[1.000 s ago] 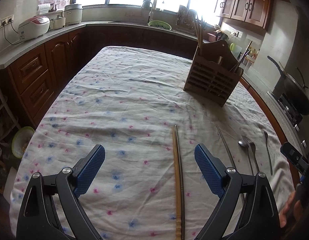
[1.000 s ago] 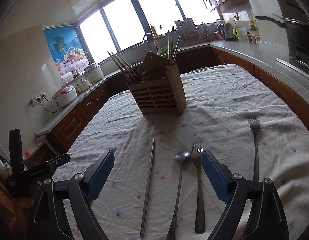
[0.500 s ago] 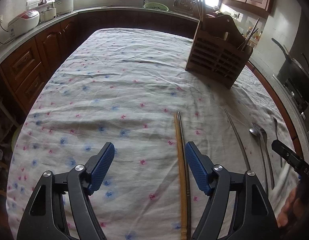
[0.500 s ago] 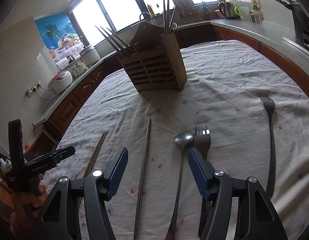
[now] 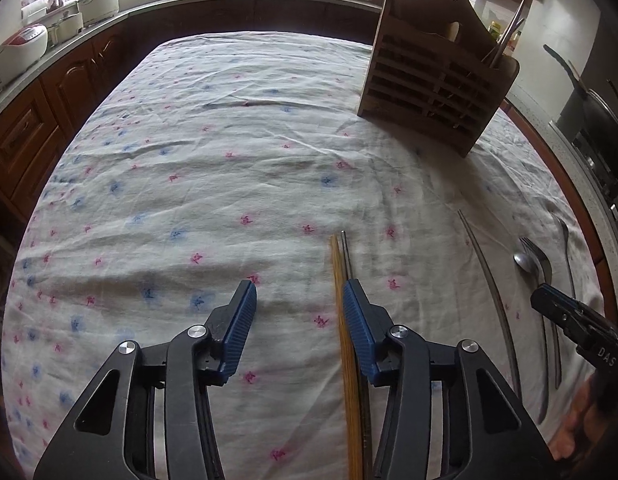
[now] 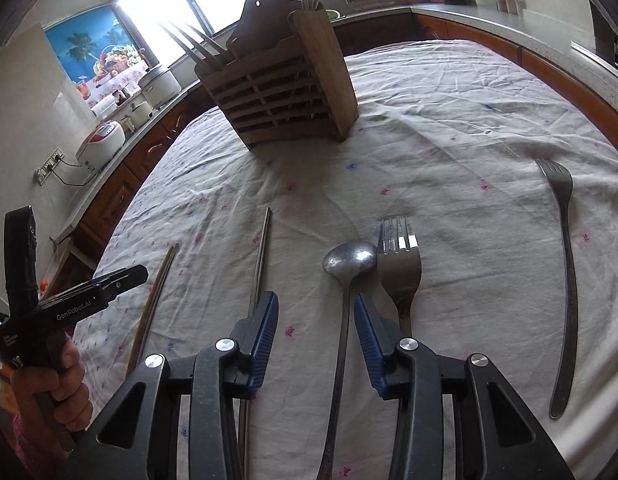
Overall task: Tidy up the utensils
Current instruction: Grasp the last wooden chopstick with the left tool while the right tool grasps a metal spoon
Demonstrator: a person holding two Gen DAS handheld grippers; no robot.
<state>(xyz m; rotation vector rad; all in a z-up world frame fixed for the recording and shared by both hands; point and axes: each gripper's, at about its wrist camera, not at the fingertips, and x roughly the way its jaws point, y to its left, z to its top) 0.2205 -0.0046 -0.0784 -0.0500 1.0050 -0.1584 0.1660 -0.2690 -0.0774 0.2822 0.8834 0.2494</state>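
My left gripper (image 5: 299, 304) hangs low over the tablecloth, its jaws closing. A wooden chopstick (image 5: 340, 292) lies between them, just left of the right pad (image 5: 355, 316), with no pad pressing on it. A metal chopstick (image 5: 346, 252) beside it runs under that finger. My right gripper (image 6: 315, 314) is closing too, and the handle of the spoon (image 6: 351, 258) lies untouched between its jaws. The fork (image 6: 401, 256) beside the spoon passes behind the right finger. A metal chopstick (image 6: 262, 252) passes behind the left finger. The wooden utensil holder (image 5: 429, 92) (image 6: 285, 96) stands farther back.
A second fork (image 6: 565, 280) lies to the right on the flowered tablecloth (image 5: 189, 160). A person's hand holds the left gripper (image 6: 69, 308) at the left edge. Counters with rice cookers (image 5: 25, 46) ring the table, and a dark pot (image 5: 597, 112) sits at the right.
Both grippers have sunk toward the table and their jaws have narrowed. The wooden chopstick now lies by the left gripper's right pad. The spoon handle now lies between the right gripper's jaws.
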